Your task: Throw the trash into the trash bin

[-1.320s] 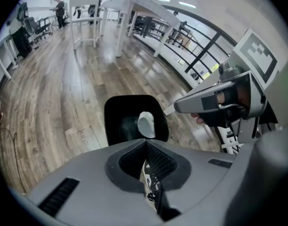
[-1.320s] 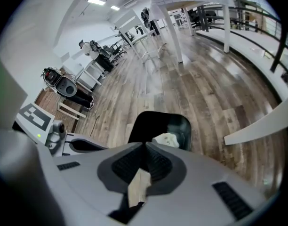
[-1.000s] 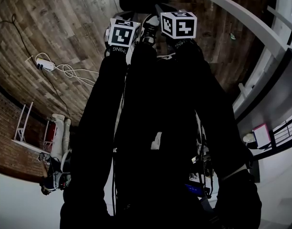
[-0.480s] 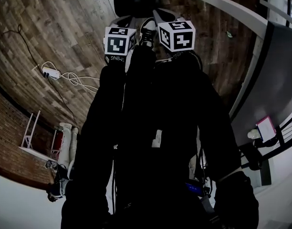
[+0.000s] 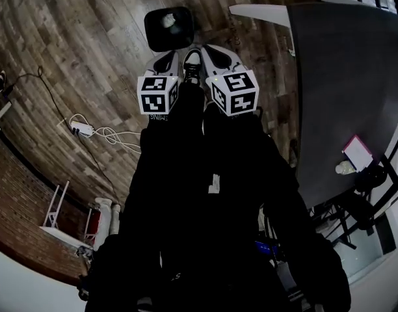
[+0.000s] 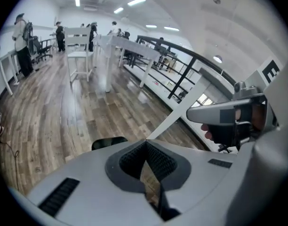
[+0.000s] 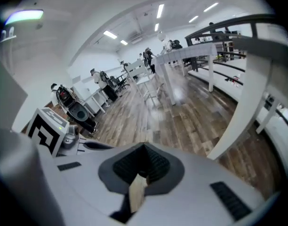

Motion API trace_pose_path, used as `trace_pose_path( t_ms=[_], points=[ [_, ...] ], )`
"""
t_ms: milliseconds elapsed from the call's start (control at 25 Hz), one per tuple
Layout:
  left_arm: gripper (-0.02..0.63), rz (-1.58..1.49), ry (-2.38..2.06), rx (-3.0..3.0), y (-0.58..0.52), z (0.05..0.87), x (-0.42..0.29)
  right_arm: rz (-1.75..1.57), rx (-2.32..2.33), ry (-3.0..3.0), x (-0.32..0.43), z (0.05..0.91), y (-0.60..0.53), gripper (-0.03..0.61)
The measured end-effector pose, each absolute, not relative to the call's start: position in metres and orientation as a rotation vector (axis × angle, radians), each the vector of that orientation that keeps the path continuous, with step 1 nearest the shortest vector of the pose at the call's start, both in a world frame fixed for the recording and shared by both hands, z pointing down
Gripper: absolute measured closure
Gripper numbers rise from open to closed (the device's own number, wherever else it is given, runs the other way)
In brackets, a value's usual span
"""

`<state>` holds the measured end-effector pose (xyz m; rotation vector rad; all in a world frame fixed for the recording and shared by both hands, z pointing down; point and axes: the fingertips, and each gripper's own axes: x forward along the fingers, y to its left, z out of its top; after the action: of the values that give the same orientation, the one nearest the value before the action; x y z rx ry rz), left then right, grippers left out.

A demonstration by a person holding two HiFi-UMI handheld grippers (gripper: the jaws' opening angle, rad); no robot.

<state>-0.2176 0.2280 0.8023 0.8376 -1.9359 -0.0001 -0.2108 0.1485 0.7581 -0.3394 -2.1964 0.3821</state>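
left gripper (image 6: 145, 144): jaws closed tip to tip, empty | right gripper (image 7: 144, 147): jaws closed, nothing seen held | both: side by side, raised over the floor (image 5: 88, 57), near the bin (image 5: 157, 36) | bin: black, on wood floor, just off the counter (image 5: 342, 77) corner | trash (image 5: 168, 21): 1 pale piece inside bin

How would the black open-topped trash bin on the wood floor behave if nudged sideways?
The black trash bin probably slides rather than tips: it stands on smooth wood floor, though its height can't be judged from above. It is likely light, showing only one small pale scrap. Its walls seem stiff: the rounded rim holds a clean shape.
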Motion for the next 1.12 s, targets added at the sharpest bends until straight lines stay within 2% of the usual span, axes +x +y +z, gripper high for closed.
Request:
trace_pose_path(
  t_ms=[560, 880, 1120],
  points=[
    [0.612, 0.059, -2.02, 1.086, 0.12, 0.58, -0.162, 0.517, -0.045, -2.499, -0.143, 0.518, 0.038, 0.563],
    [0.612, 0.076, -1.978, 1.369, 0.02, 0.491, -0.094, 0.555, 0.303, -2.591, -0.051, 0.44, -0.062, 0.563],
    [0.612, 0.125, -1.902, 1.622, -0.056, 0.438, -0.027, 0.548, 0.612, -2.638, 0.045, 0.389, -0.132, 0.563]
  ],
)
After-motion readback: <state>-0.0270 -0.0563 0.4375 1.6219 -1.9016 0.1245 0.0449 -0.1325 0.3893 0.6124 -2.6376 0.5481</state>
